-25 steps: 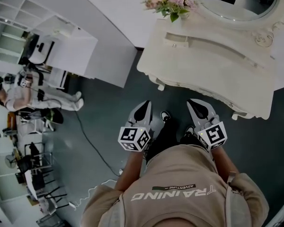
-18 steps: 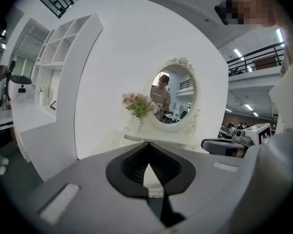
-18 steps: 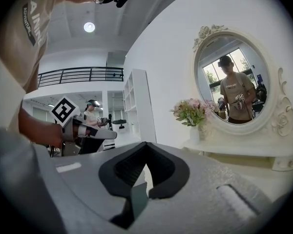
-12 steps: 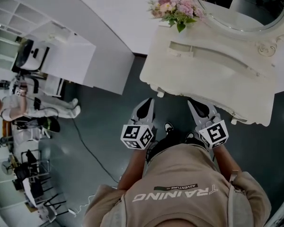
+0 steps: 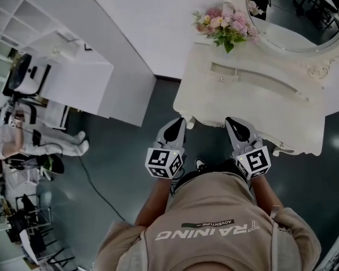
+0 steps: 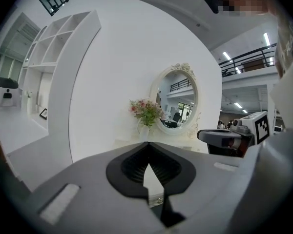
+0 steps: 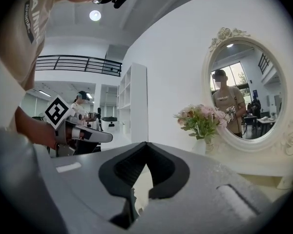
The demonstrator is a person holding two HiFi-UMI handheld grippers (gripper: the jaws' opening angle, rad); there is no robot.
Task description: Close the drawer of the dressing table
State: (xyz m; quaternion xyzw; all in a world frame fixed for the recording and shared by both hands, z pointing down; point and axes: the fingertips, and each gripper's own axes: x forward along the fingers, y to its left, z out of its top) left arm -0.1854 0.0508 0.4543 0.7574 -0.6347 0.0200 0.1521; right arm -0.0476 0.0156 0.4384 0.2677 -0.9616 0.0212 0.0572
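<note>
The cream dressing table [image 5: 199,103] stands ahead of me, with an oval mirror [image 5: 294,16] and a vase of pink flowers [image 5: 226,26] on top. A low raised shelf [image 5: 260,79] with small knobs runs along its top. From above, the tabletop hides the drawer front. My left gripper [image 5: 179,121] and right gripper [image 5: 231,121] are side by side at the table's front edge, both shut and holding nothing. In the left gripper view the left gripper [image 6: 147,143] points at the flowers [image 6: 146,111] and the mirror [image 6: 178,99]. The right gripper [image 7: 146,143] faces the same way.
A curved white partition [image 5: 130,44] and a white shelf unit [image 5: 73,72] stand to the left. Farther left a person [image 5: 22,143] sits among chairs, and a cable [image 5: 96,185] trails over the dark floor. My own legs and feet are below the grippers.
The dressing table has come lower and nearer in the head view. Both grippers now reach its front edge, where earlier they hung short of it. Both jaws stayed shut.
</note>
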